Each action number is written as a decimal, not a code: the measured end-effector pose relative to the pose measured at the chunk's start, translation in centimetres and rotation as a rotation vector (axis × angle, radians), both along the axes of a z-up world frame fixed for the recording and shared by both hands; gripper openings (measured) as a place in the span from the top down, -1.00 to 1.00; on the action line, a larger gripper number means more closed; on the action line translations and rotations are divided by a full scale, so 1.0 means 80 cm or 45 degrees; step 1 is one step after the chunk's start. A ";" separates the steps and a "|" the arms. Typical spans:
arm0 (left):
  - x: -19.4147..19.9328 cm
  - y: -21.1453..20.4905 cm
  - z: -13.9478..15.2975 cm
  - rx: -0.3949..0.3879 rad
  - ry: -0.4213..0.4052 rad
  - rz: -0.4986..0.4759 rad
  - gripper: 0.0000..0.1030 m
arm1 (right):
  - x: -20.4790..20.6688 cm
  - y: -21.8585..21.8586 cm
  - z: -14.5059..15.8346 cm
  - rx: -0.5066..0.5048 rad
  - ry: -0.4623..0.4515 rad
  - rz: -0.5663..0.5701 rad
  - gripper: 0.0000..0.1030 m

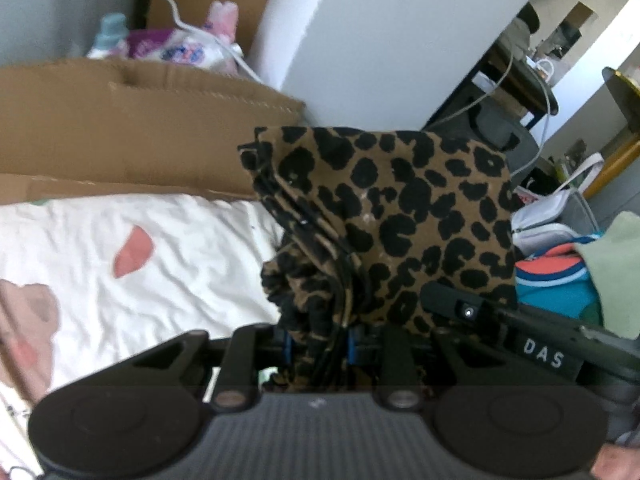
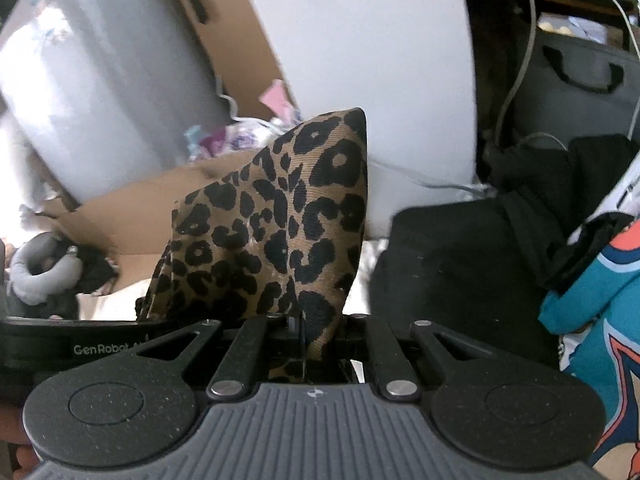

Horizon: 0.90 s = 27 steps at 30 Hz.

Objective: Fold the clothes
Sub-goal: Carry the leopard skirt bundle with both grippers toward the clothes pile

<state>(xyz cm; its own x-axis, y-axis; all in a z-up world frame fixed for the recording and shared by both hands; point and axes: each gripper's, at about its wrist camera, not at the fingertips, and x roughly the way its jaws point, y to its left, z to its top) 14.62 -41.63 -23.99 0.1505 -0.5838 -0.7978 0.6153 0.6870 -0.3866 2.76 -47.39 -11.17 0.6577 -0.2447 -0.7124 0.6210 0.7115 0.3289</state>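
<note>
**Both grippers held the folded leopard-print garment, ready to set it down**

The left gripper [image 1: 318, 344] was clenched on a thick bunch of the leopard-print garment [image 1: 400, 216], several layers and dark edge seams gathered between its jaws. The right gripper [image 2: 300, 332] was clamped nearly shut on a thin corner of the same cloth, which rose in front of it to a stiff, creased peak. In the left wrist view the right gripper's body lay just beside the left one, on its right, so the two hands held the garment close together.

This looked like a late stage of one fold: the cloth was already doubled over several times and was being carried as a compact bundle. The next move probably called for lowering it onto a flat spot, keeping the layers aligned, and letting go with both tools without dragging the stack open.

The fabric was tan with black blotches, a fine twill weave, thin and floppy; it would likely slump if released unevenly. Below and to the left of the left gripper lay a white bedsheet [image 1: 140, 248] with pink shapes; to its right, a pile of clothes [image 1: 560, 280] in teal and orange. A cardboard box [image 1: 140, 120] stood beyond the sheet.
</note>
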 end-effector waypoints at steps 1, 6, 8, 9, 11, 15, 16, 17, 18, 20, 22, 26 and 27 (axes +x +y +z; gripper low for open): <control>0.001 -0.008 -0.007 -0.006 0.012 -0.005 0.52 | -0.001 -0.007 -0.006 0.001 0.009 -0.010 0.84; 0.007 -0.054 -0.045 -0.021 0.069 -0.047 0.52 | -0.011 -0.045 -0.035 -0.021 0.062 -0.043 0.84; 0.014 -0.071 -0.056 -0.035 0.093 -0.055 0.52 | -0.017 -0.061 -0.045 -0.028 0.069 -0.060 0.84; 0.007 -0.076 -0.058 -0.041 0.102 -0.062 0.52 | -0.019 -0.069 -0.051 -0.032 0.072 -0.068 0.84; 0.007 -0.088 -0.067 -0.052 0.114 -0.076 0.52 | -0.025 -0.085 -0.059 -0.039 0.074 -0.079 0.84; 0.011 -0.106 -0.083 -0.075 0.134 -0.083 0.52 | -0.035 -0.110 -0.074 -0.058 0.067 -0.083 0.84; 0.012 -0.109 -0.087 -0.080 0.143 -0.082 0.52 | -0.038 -0.115 -0.079 -0.059 0.065 -0.083 0.84; 0.013 -0.113 -0.091 -0.085 0.152 -0.082 0.52 | -0.040 -0.120 -0.083 -0.060 0.063 -0.083 0.84; 0.014 -0.119 -0.096 -0.085 0.156 -0.087 0.52 | -0.042 -0.126 -0.088 -0.061 0.062 -0.084 0.84; 0.015 -0.129 -0.105 -0.081 0.155 -0.101 0.52 | -0.044 -0.138 -0.098 -0.051 0.063 -0.091 0.84; 0.018 -0.137 -0.115 -0.076 0.152 -0.107 0.52 | -0.043 -0.150 -0.110 -0.044 0.068 -0.097 0.84; 0.035 -0.151 -0.138 -0.072 0.164 -0.104 0.52 | -0.036 -0.173 -0.137 -0.016 0.074 -0.107 0.84; 0.039 -0.153 -0.143 -0.072 0.165 -0.104 0.52 | -0.032 -0.178 -0.143 -0.006 0.074 -0.110 0.84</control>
